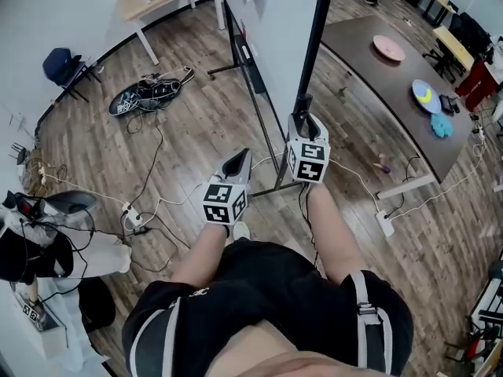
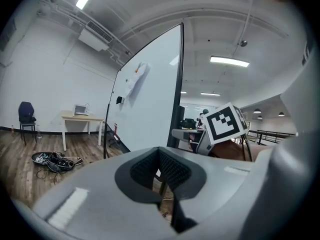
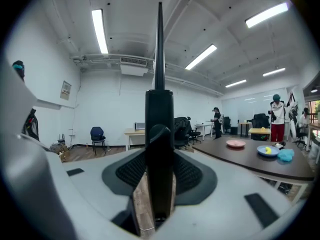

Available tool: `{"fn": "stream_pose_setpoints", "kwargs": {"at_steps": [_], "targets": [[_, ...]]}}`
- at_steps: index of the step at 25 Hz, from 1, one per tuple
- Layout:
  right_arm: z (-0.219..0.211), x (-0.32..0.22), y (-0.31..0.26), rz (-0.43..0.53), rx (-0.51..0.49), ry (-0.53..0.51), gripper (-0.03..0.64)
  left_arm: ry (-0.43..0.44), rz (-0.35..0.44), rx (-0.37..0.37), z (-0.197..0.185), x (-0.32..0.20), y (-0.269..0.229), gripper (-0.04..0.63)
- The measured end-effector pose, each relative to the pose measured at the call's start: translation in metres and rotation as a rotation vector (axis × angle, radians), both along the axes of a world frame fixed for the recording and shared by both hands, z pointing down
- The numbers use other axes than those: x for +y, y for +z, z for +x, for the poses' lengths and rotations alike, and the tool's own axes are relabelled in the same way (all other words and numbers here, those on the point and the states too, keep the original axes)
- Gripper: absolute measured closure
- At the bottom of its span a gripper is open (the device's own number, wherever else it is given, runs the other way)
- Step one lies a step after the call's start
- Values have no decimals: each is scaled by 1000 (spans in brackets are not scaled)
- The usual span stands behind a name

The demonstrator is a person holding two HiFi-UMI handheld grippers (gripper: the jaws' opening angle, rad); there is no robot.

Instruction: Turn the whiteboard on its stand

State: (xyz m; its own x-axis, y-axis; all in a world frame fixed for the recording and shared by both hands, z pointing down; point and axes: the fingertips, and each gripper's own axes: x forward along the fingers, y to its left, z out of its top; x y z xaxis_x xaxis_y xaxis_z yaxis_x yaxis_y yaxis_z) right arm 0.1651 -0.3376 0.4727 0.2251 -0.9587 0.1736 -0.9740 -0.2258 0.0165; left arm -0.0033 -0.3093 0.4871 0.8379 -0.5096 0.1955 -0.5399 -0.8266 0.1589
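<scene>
Right gripper (image 1: 306, 120) jaws were clamped on the black upright frame post (image 3: 159, 134) of the tall white whiteboard (image 1: 283, 22), stood edge-on just ahead. Left gripper (image 1: 238, 162) jaws were shut, empty. Turned from one side, the stand could get snagged on the loose white floor cables (image 1: 165, 201) and tipped.

wear: black short-sleeved top (image 1: 267, 289), white sleeve stripes, apparently | left hand-held gripper (image 1: 239, 162), right hand-held gripper (image 1: 306, 121): grey, black-white marker cubes (image 1: 225, 203)

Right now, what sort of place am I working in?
Probably an open-plan office or lab workspace: a whiteboard on a stand, a long dark table, office chairs beside desks, and strip lights overhead.
</scene>
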Motion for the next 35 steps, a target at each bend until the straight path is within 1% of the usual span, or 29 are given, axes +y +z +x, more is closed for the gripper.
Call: {"fn": "stream_pose_setpoints", "kwargs": {"at_steps": [6,13,18,25,30,35], "targets": [[38,40,-1,14,-1,-4,450,43,11,-25,18,37,0,586],[62,86,-3,25,-9,46,451,97,27,-35,40,77,-5,586],[75,128,-3,37,-12,61,451,127,19,-45,46,104,4,586],[96,184,-3,36,-23,111,454,183,17,-55,60,141,7,586],[102,222,-5,33,-14,163,459,210,18,-53,57,162,7,586],[106,256,-2,39,-10,226,465,219,-1,-50,49,176,16,586]]}}
